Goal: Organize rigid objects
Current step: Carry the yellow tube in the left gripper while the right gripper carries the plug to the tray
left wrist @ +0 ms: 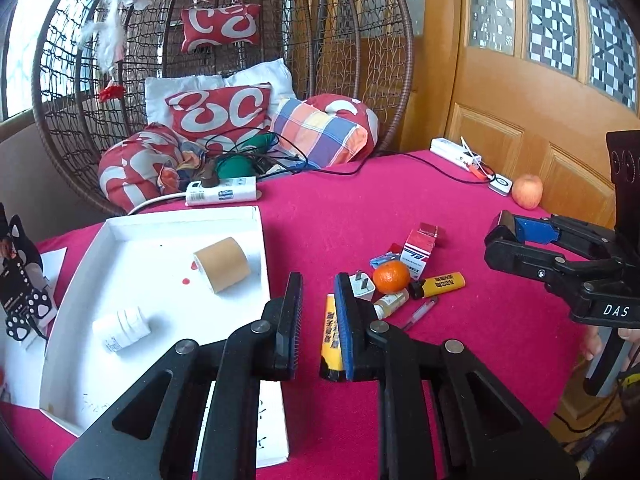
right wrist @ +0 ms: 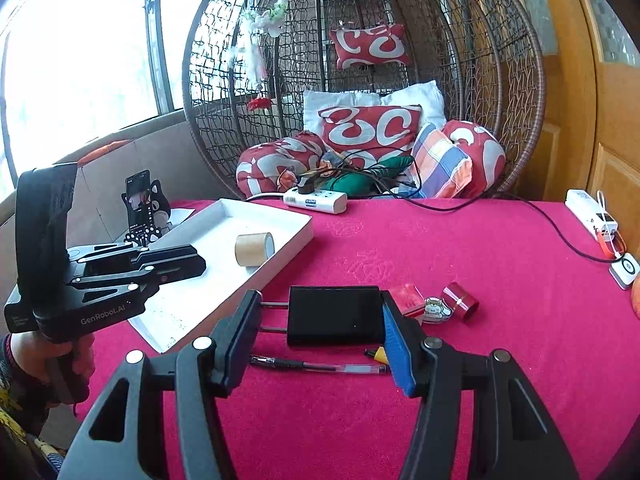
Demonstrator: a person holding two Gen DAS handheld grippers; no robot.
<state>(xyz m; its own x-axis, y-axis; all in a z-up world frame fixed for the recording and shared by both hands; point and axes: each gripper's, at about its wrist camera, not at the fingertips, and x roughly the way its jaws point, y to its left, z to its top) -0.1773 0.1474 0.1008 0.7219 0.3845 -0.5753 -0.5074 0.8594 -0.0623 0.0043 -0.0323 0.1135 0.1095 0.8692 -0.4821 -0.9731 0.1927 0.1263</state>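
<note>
Your right gripper (right wrist: 320,336) clamps the flat black rectangular box (right wrist: 335,315); your left gripper (left wrist: 318,316) is nearly shut, empty, beside the white tray (left wrist: 120,232) holding one brown tape roll (left wrist: 222,264), one white bottle (left wrist: 122,327).

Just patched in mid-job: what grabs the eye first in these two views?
The right gripper is shut on a black box above the magenta tablecloth. To its left, the white tray holds a brown tape roll and a white bottle. A wicker egg chair looms behind.

Magenta tablecloth (left wrist: 460,208), white tray (left wrist: 168,224), brown tape roll (left wrist: 224,264), orange tangerine (left wrist: 391,277), yellow lighter (left wrist: 444,283)
</note>
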